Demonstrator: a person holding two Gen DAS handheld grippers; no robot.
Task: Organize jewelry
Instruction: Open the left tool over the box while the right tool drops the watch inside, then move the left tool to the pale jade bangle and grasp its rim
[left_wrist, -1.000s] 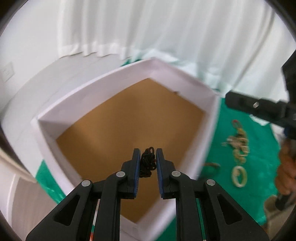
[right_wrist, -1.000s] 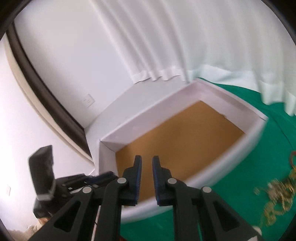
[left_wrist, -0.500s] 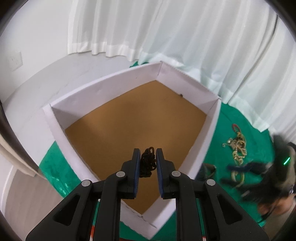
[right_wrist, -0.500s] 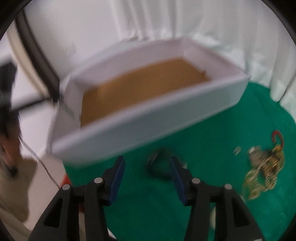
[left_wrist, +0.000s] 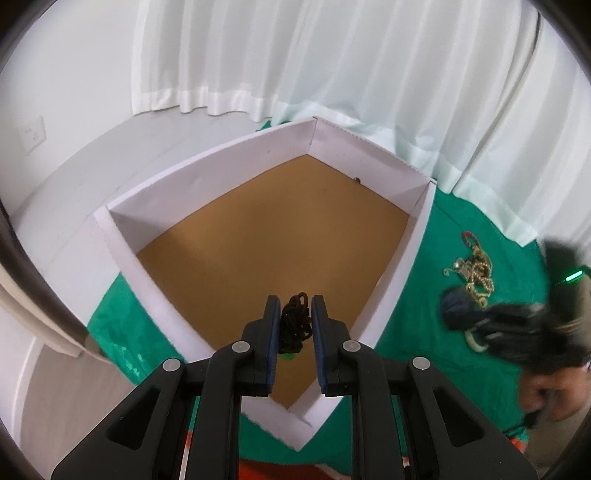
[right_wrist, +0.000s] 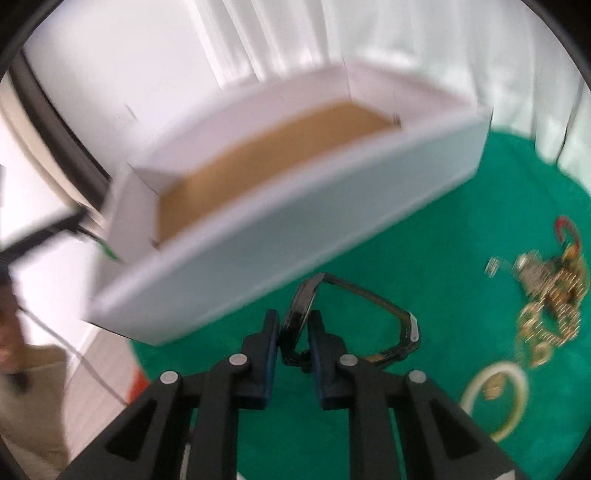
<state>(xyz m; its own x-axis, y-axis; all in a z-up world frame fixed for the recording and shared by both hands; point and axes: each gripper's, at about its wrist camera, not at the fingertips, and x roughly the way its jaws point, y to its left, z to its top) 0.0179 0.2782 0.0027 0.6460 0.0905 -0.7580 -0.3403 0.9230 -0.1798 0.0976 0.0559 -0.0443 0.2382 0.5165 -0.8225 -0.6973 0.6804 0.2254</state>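
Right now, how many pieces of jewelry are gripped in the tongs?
2. A black corded piece sits in the left tongs above the white brown-floored box; a dark hinged bangle is in the right tongs over the green cloth.

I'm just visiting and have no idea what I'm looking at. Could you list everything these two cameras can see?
Box: one, white walls, brown floor, on the green cloth.
Green cloth: one, covers the table.
Black cord necklace: one, between the left gripper's fingers, above the box.
Dark bracelet: one, black, on the cloth, pinched by the right gripper.
Gold chain pile: one tangle, right of the box.
Pale ring bangle: one, cream, near the chains.
Curtain: white, behind.
Left gripper: black, blue pads.
Right gripper: same.
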